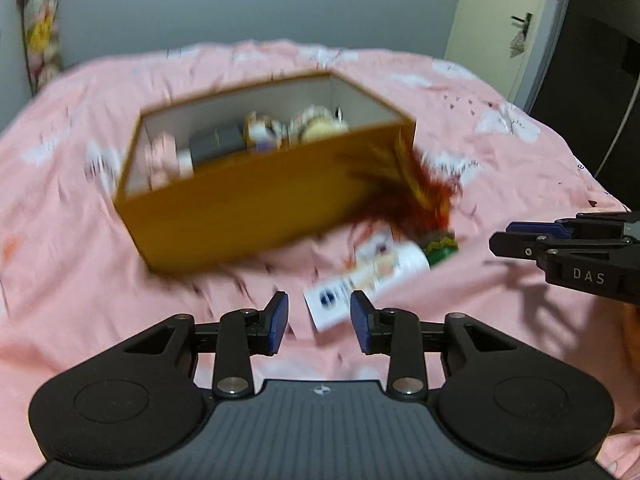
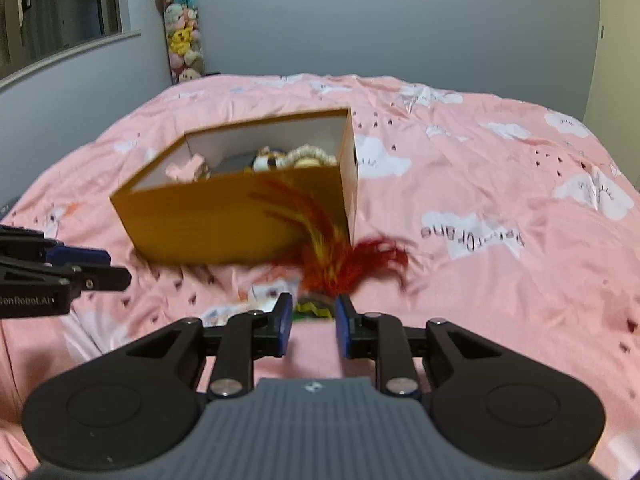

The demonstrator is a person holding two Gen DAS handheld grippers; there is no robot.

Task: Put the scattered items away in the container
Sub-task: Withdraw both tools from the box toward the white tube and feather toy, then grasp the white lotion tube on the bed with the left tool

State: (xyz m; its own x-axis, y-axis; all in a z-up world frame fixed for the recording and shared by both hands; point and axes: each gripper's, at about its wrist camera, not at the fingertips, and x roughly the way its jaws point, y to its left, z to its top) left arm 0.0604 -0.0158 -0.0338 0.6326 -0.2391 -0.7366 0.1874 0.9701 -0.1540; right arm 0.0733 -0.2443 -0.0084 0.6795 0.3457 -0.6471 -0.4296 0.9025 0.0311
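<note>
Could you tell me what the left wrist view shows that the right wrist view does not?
Only the left wrist view shows the door with its handle and most of the white printed card, lying just ahead of the open left claw. Only the right wrist view shows the stack of plush toys and the window. Both show the orange box holding items, the red feather toy beside it, and the pink bedspread. The right claw is open too.

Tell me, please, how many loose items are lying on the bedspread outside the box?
2: a white printed packet just ahead of the open left gripper, and a red feather toy by the box corner, ahead of the open right gripper. Others may be hidden.
</note>
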